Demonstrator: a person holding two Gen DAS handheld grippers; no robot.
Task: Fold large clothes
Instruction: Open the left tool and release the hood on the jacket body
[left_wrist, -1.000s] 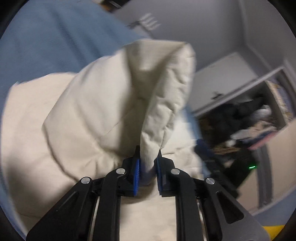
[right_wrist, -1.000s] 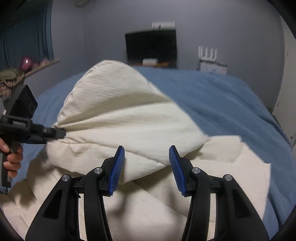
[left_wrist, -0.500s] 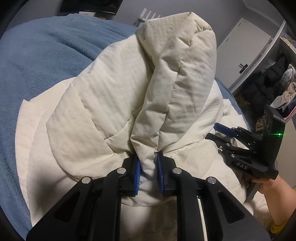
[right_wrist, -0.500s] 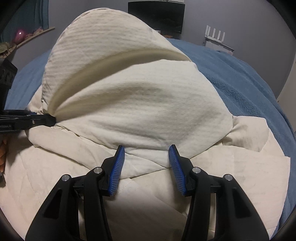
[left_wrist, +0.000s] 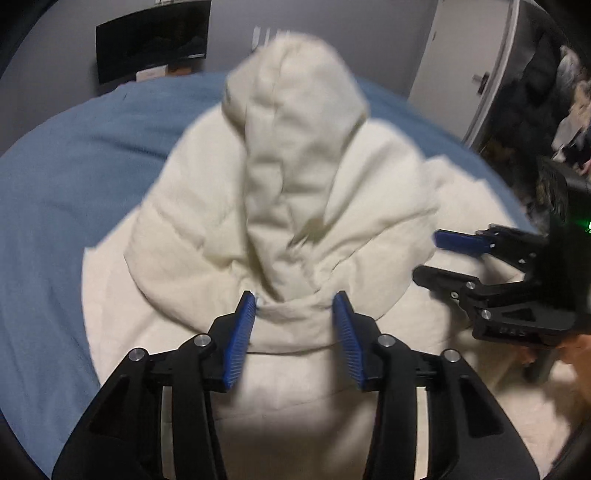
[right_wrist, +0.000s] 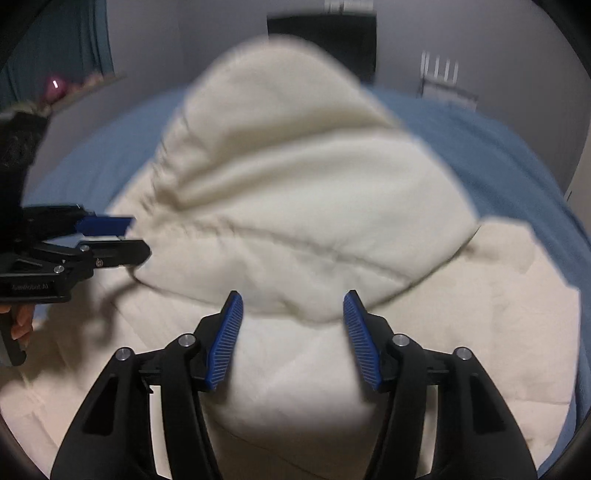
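The cream garment (left_wrist: 295, 206) lies heaped on the blue bed cover (left_wrist: 74, 192). The left gripper (left_wrist: 294, 306) is opening, releasing its fold; the right gripper (right_wrist: 291, 306) is opening too, nothing pinched. Next, probably flatten the fold.

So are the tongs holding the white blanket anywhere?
No. The left tongs are opening, pads clear of the blanket fold between them. The right tongs are opening too, gripping nothing.

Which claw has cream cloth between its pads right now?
The left claw: the cream garment bunches between its opening pads. The right claw, also opening, is empty.
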